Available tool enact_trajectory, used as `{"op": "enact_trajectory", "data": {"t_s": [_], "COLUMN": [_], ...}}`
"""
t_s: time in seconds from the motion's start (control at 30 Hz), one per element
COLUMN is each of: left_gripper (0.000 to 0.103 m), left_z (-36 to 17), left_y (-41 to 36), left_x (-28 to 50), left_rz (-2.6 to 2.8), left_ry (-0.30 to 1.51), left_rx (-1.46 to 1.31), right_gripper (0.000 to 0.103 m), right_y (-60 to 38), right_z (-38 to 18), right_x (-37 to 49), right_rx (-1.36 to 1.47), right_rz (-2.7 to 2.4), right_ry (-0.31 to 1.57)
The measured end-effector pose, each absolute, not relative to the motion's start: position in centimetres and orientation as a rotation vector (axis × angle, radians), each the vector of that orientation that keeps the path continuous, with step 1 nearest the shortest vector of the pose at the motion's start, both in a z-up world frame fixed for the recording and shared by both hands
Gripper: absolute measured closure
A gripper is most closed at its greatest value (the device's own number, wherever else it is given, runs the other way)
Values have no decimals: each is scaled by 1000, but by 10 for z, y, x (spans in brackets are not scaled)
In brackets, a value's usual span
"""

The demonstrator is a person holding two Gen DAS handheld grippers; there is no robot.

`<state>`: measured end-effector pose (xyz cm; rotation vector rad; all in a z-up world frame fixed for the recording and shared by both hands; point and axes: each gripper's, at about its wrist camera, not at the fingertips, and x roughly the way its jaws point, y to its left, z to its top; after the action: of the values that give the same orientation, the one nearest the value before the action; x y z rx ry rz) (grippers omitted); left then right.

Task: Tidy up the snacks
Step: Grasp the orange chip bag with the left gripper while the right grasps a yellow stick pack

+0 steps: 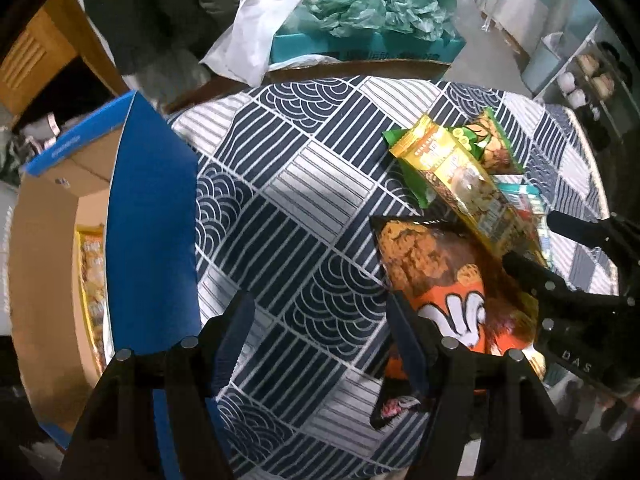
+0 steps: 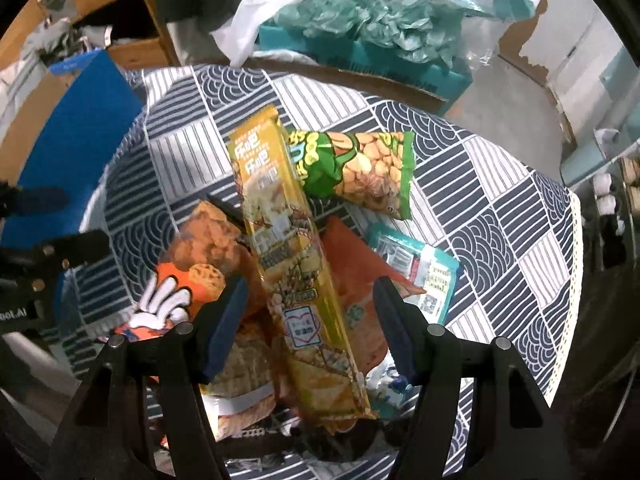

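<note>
A pile of snacks lies on the patterned tablecloth (image 1: 296,184). A long yellow packet (image 2: 288,240) lies on top, over an orange bag with a white glove print (image 2: 188,280), a green peanut bag (image 2: 360,168), an orange-red bag (image 2: 352,280) and a teal packet (image 2: 420,268). My right gripper (image 2: 310,300) is open, its fingers either side of the yellow packet (image 1: 460,176). My left gripper (image 1: 324,320) is open and empty over the cloth, left of the orange bag (image 1: 440,276). The right gripper (image 1: 552,252) shows at the right of the left wrist view.
An open cardboard box with blue flaps (image 1: 152,208) stands at the table's left, holding a yellow packet (image 1: 92,280). Behind the table are a teal box (image 1: 360,44) with green tissue and a white plastic bag (image 1: 256,32). Shelves (image 1: 592,80) stand at the right.
</note>
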<state>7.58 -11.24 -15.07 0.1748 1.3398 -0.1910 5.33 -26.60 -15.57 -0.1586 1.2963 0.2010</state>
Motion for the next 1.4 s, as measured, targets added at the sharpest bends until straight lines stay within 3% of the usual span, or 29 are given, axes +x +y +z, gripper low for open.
{"op": "enact_trajectory", "data": {"t_s": [0.3,0.4,0.63,0.83,1.03,1.4], "left_gripper": [33,33,33,33,27,22], "left_z": [-164,-167,-172,-171,-173,-194], "left_y": [-132,-136,-135,-147,-173,-193], "left_x": [84,85,89,94,93,92], "left_rz": [-224,-236,-239,-262,-298,-327], "left_ry": [1378,1386,1415,1421,1417,1492], "left_rx": [214,221,188,162,196,148], "right_gripper": [38,55,69,71,72,72], "right_y": [-255,-256,-259,-271,-296,-315], "right_z": [-177,-181,-179,-163,-137,-138], "right_x": [57,59,59,56,49,40], "right_rx": [-224,-209,-202,-160,-54,-4], "right_rz": [216,238,242,209,189,169], "right_ry": [1327,1335,1321,1296,1244,1249]}}
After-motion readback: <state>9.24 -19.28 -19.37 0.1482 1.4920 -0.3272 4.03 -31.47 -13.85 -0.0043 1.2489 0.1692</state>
